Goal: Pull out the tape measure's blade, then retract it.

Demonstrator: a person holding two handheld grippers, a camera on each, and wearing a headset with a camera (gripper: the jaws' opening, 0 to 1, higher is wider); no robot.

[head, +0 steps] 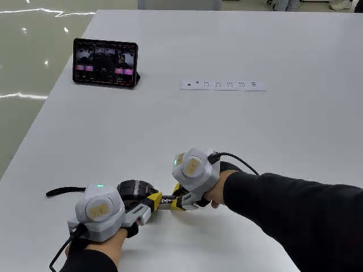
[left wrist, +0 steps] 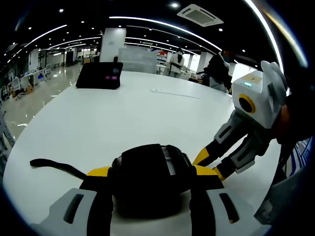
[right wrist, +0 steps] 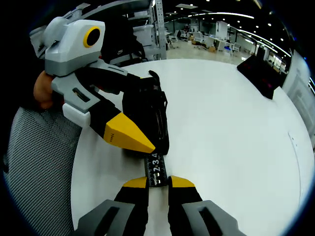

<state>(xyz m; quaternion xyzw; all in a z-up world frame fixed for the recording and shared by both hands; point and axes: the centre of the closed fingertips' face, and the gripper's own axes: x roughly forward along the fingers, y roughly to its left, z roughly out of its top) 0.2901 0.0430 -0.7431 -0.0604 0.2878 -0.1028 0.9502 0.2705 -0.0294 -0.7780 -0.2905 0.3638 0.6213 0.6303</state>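
The tape measure (head: 135,191) lies at the near edge of the white tabletop (head: 227,130), between the two grippers. Its case is black and chunky, with rounded corners and a ribbed, rubbery-looking face. A black strap (head: 65,191) trails from it flat across the tabletop, away from the right gripper. No brand or label on the case can be read.

The left tongs (left wrist: 150,172) are clenched on the case, one yellow-tipped jaw pressed to each side of it, so that the case sits squarely between them in the left gripper view.

A short length of blade (right wrist: 156,169) sticks out of the case mouth toward the right gripper. The blade is dark with pale markings, and the numerals 2, 3 and 4 read clearly along it in the right gripper view, with fine tick marks beside them. The right tongs (right wrist: 158,182) are closed on the blade's outer end, their yellow tips meeting it from both sides just beyond the 2. In the head view the two sets of tips are almost touching, with only a sliver of blade between them.

Farther back on the tabletop a tablet (head: 105,62) stands propped with its screen lit, its contents too small to read. A white power strip (head: 222,85) lies flat to its right, well apart from the tape measure.
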